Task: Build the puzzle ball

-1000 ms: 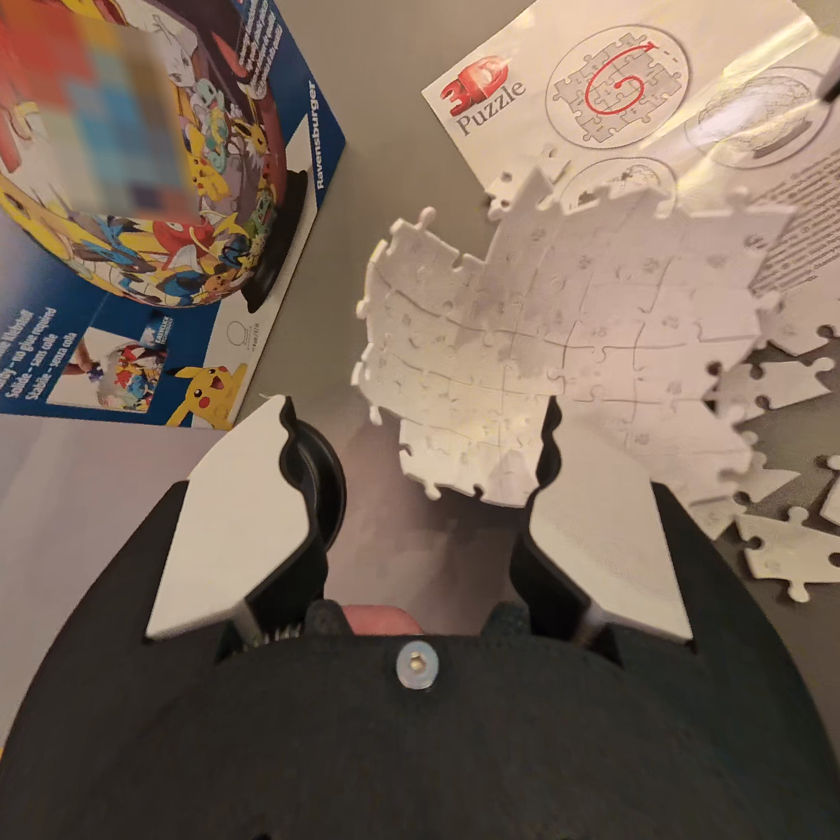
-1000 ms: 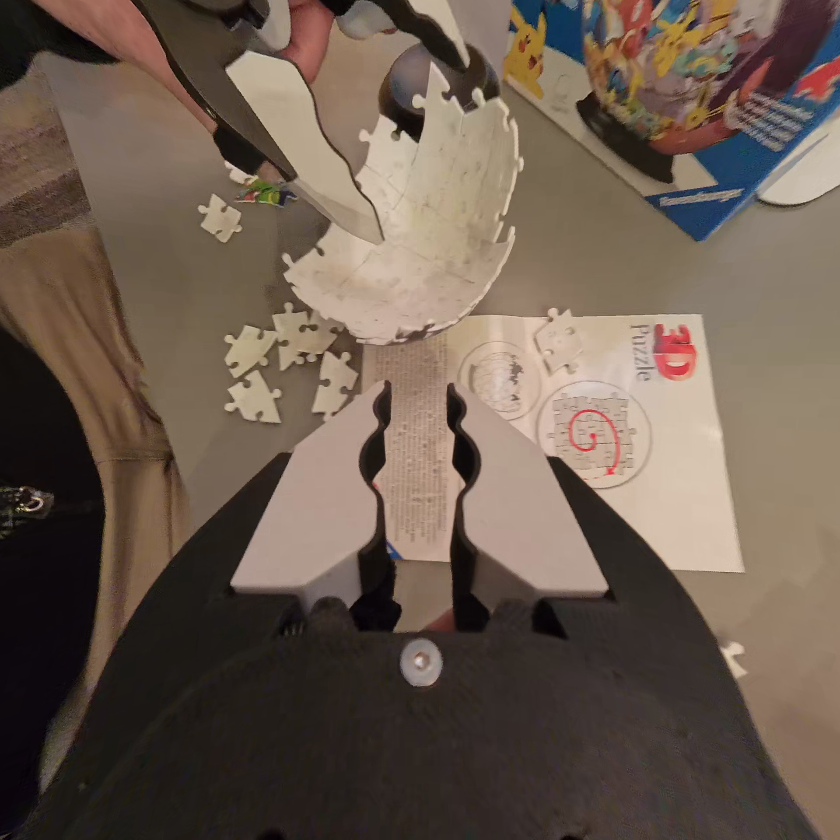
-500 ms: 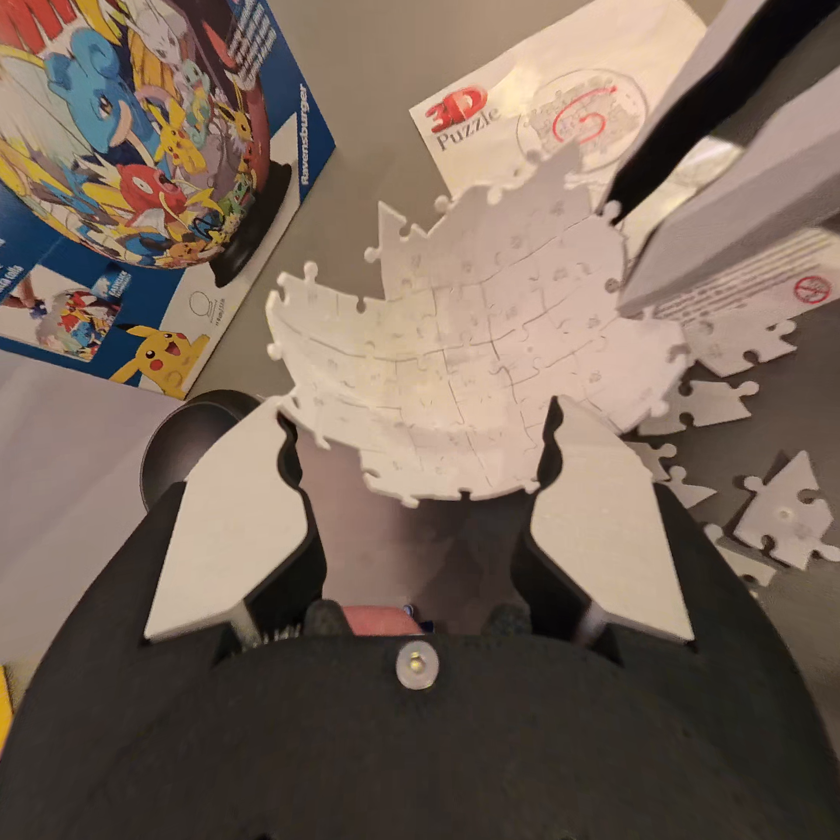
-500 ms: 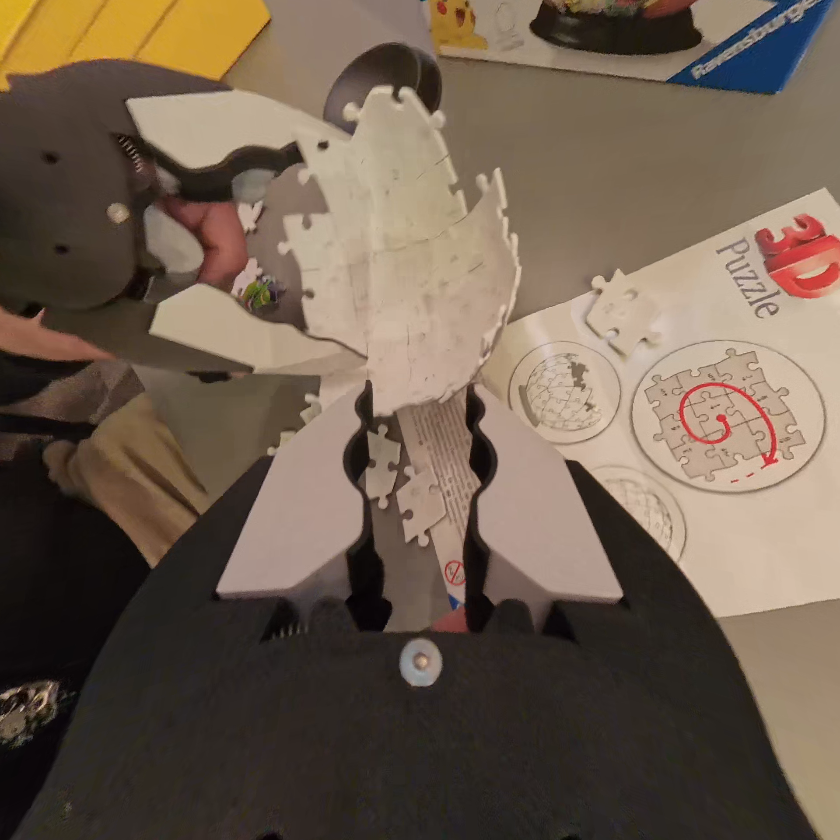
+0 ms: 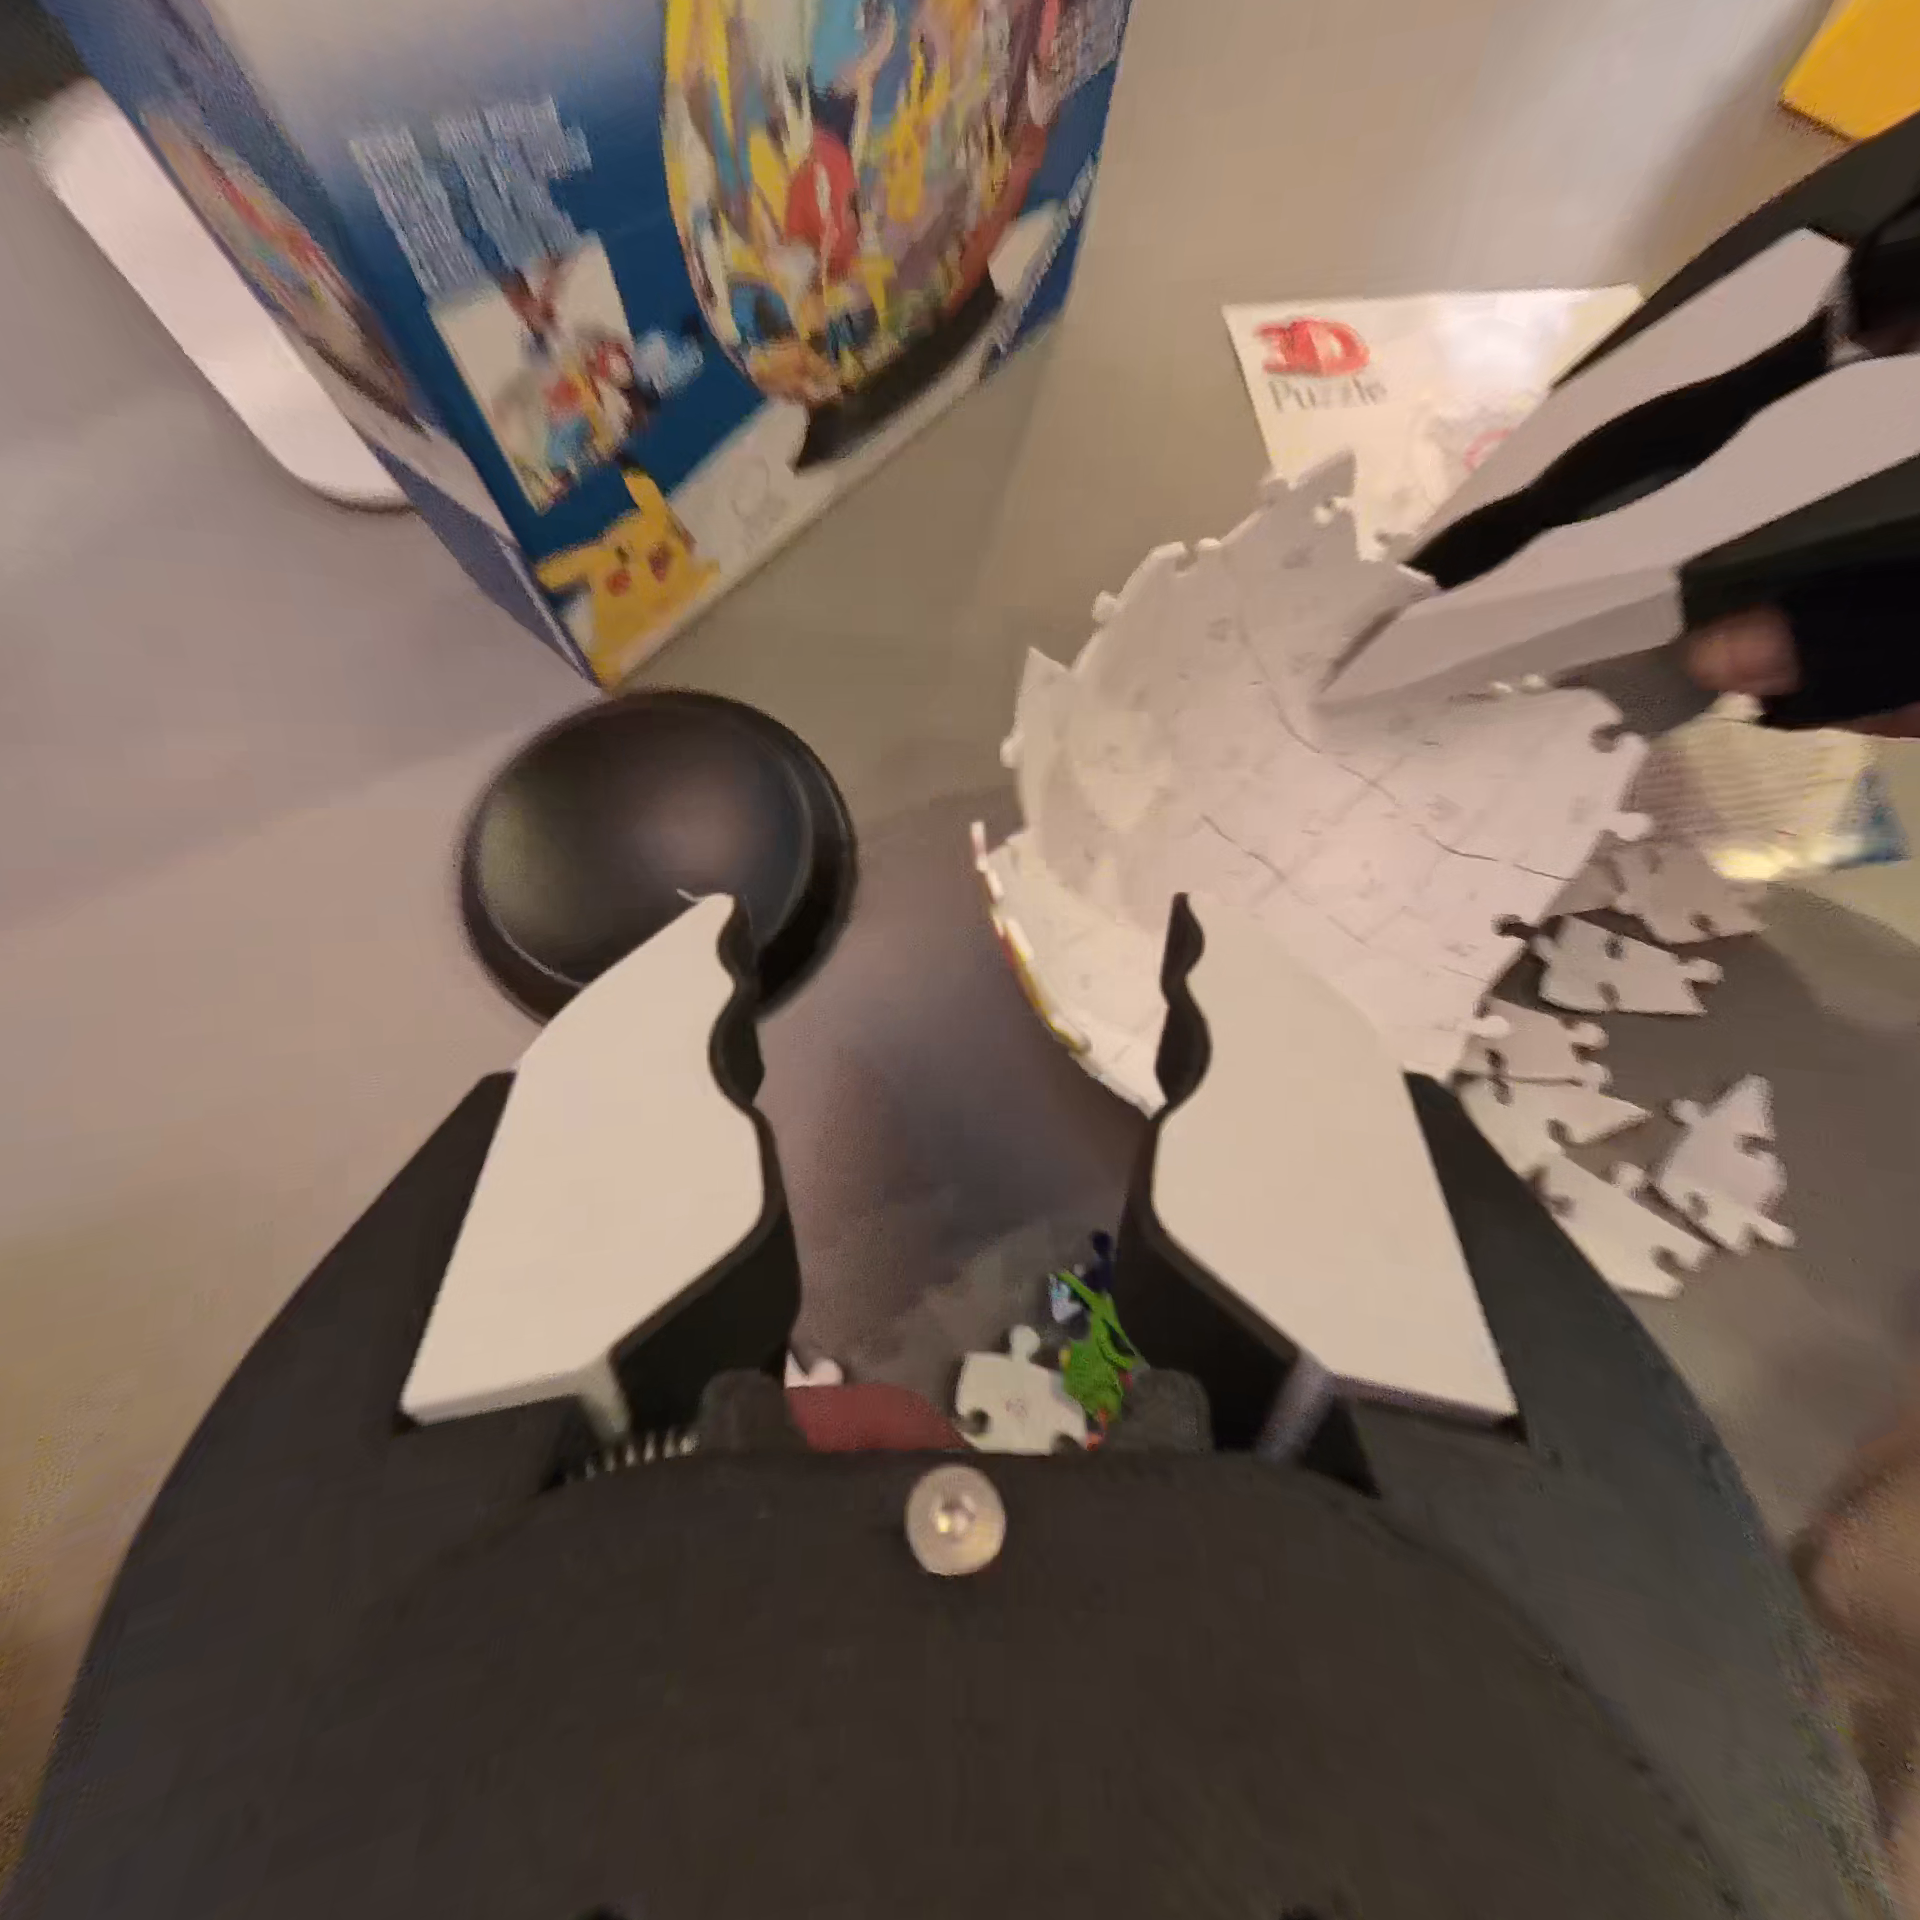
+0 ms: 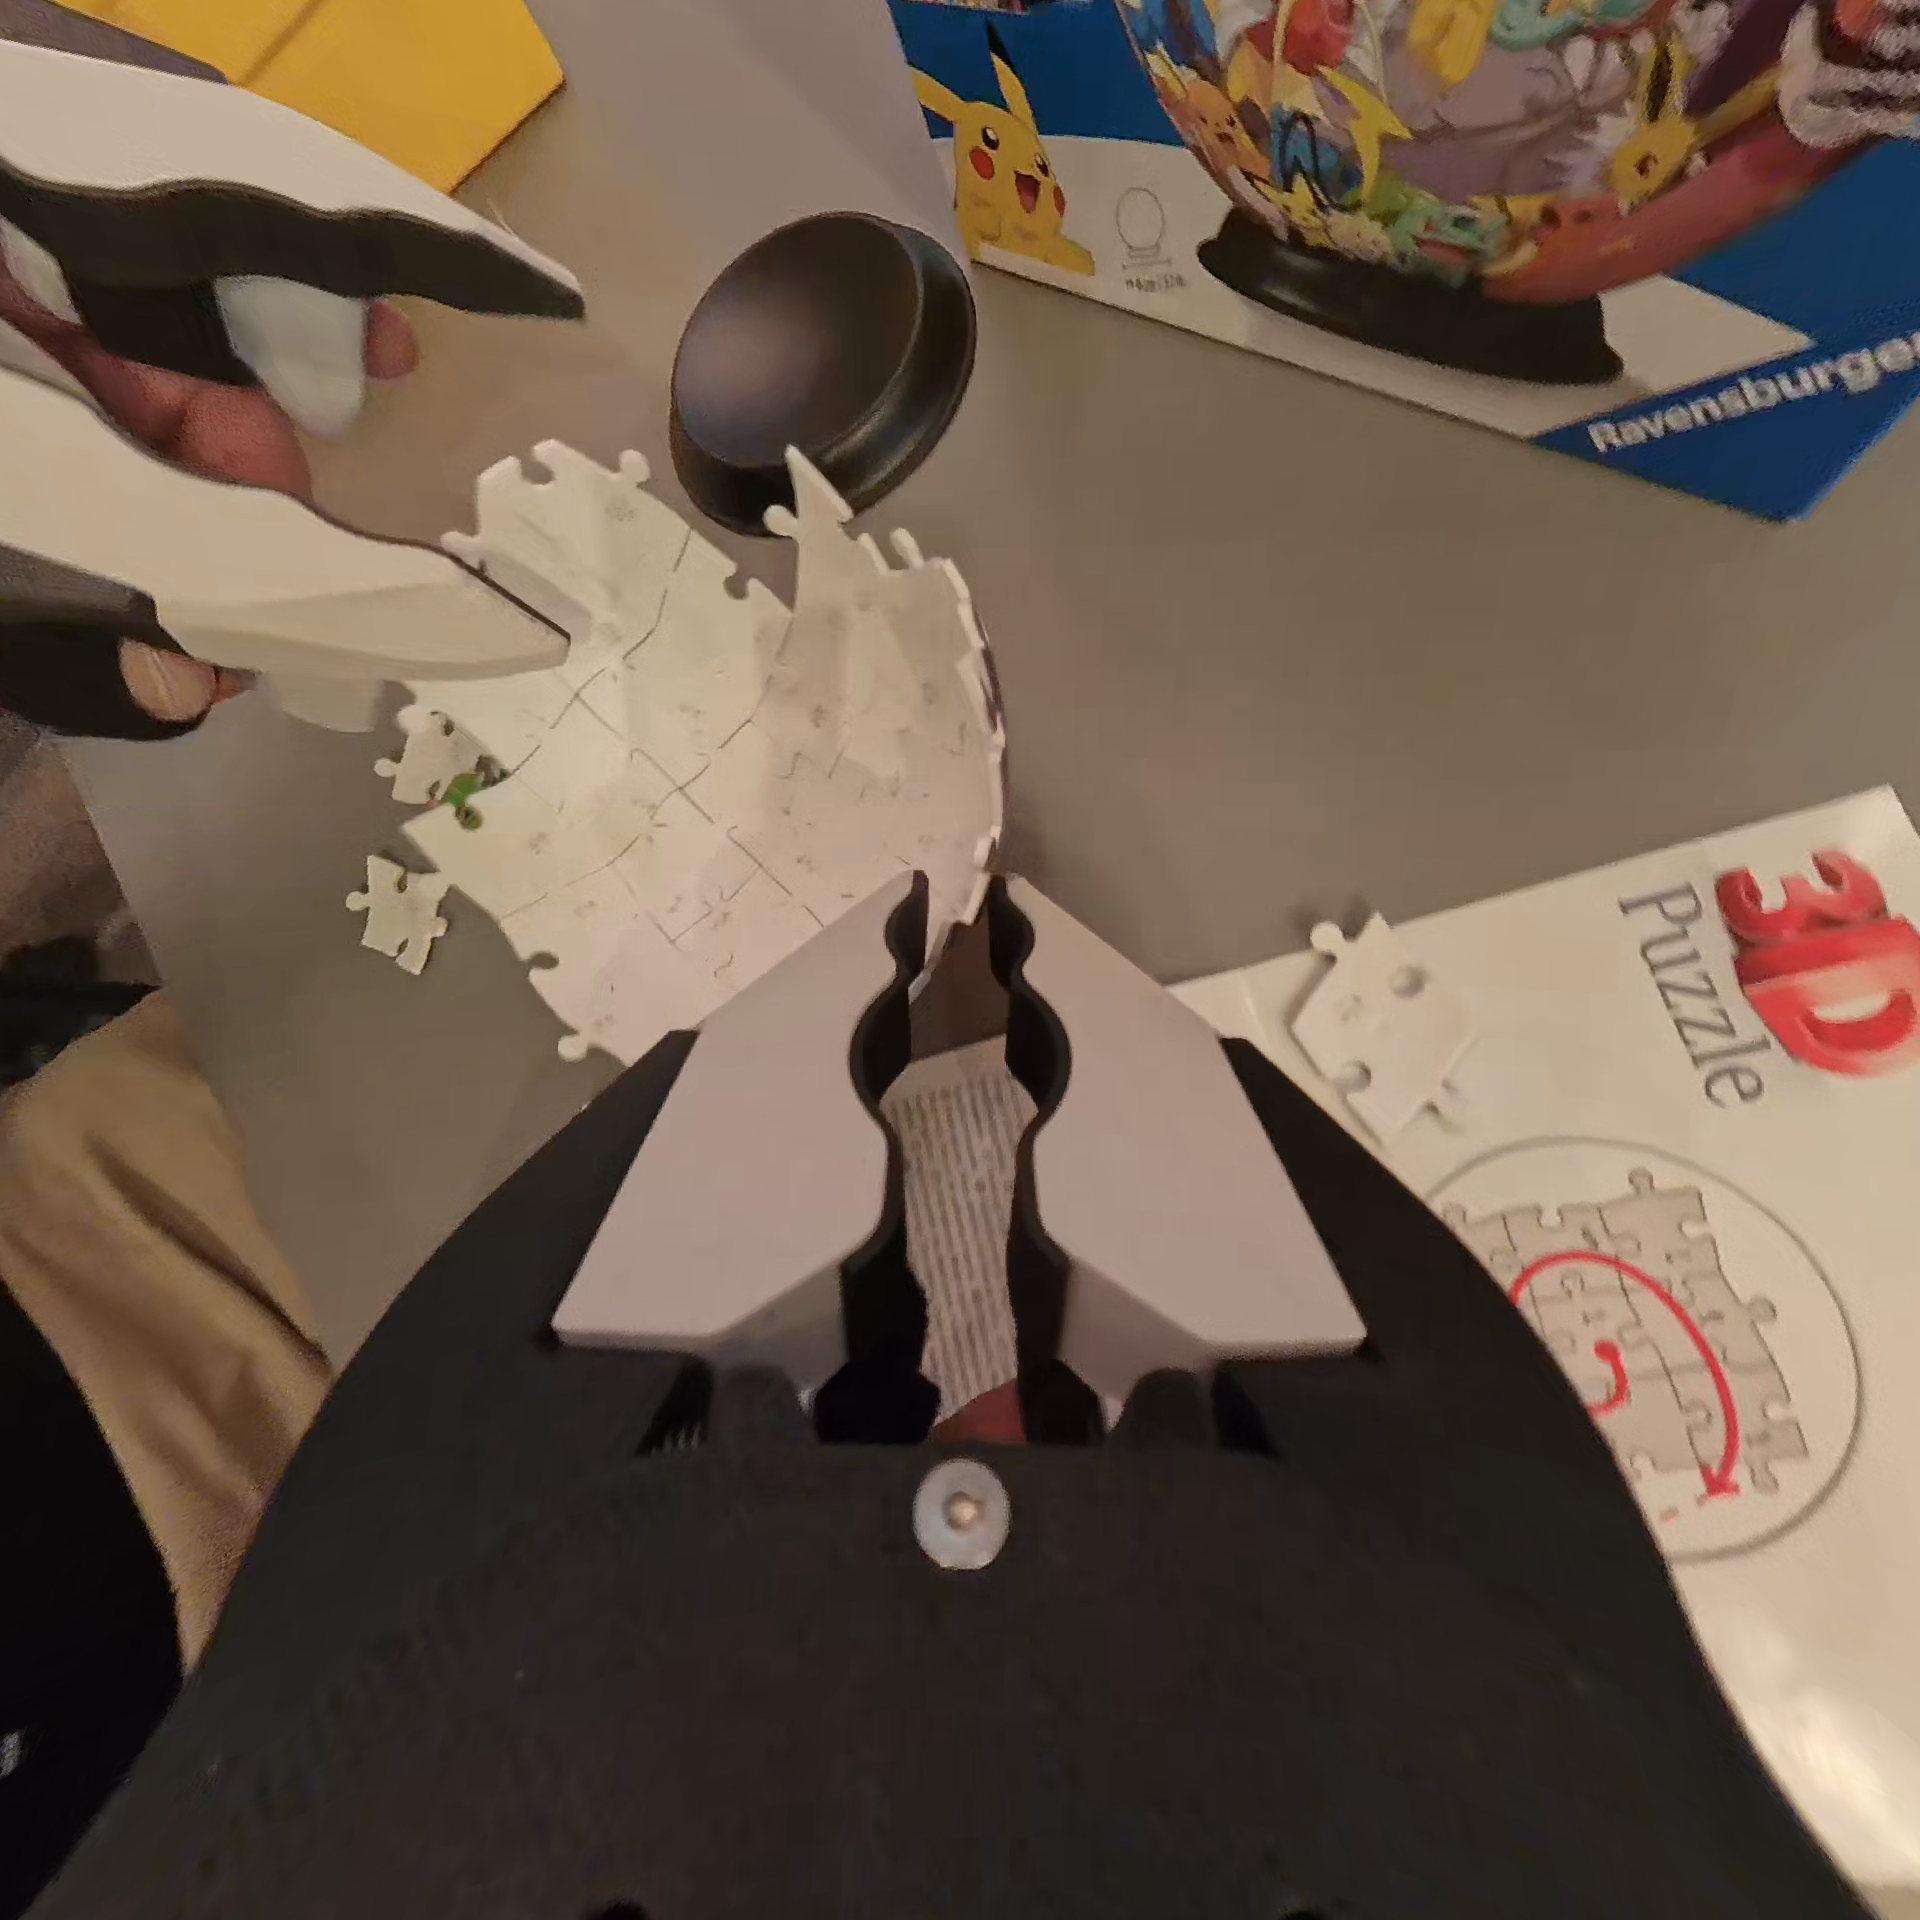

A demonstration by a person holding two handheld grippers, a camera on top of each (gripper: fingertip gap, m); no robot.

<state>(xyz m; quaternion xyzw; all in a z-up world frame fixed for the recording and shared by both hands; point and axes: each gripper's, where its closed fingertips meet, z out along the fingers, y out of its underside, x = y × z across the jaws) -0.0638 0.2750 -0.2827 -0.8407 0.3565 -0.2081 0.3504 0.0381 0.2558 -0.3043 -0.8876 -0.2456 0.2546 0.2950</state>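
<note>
The part-built puzzle ball [image 6: 727, 769] is a curved white shell of joined pieces, its inner side up, low over the grey table. My right gripper [image 6: 958, 888] is shut on its near rim. In the left wrist view the shell [image 5: 1299, 831] is to the right, with the right gripper [image 5: 1392, 603] on its far rim. My left gripper [image 5: 951, 925] is wide open; its right finger [image 5: 1299, 1195] overlaps the shell's left edge. The round black stand [image 5: 655, 831] sits just beyond its left finger and also shows in the right wrist view [image 6: 821, 353].
Loose white pieces [image 5: 1662, 1143] lie right of the shell, others [image 6: 400, 914] at its left. One piece [image 6: 1382, 1008] lies on the instruction sheet [image 6: 1662, 1091]. The blue puzzle box [image 6: 1455, 208] stands behind. A yellow sheet [image 6: 364, 83] is at the back. A person's leg [image 6: 104, 1247] is left.
The shell has dropped lower and tilted towards the right gripper, which has closed on its rim. My left gripper has drawn back to the left, and the black stand now lies ahead of it.
</note>
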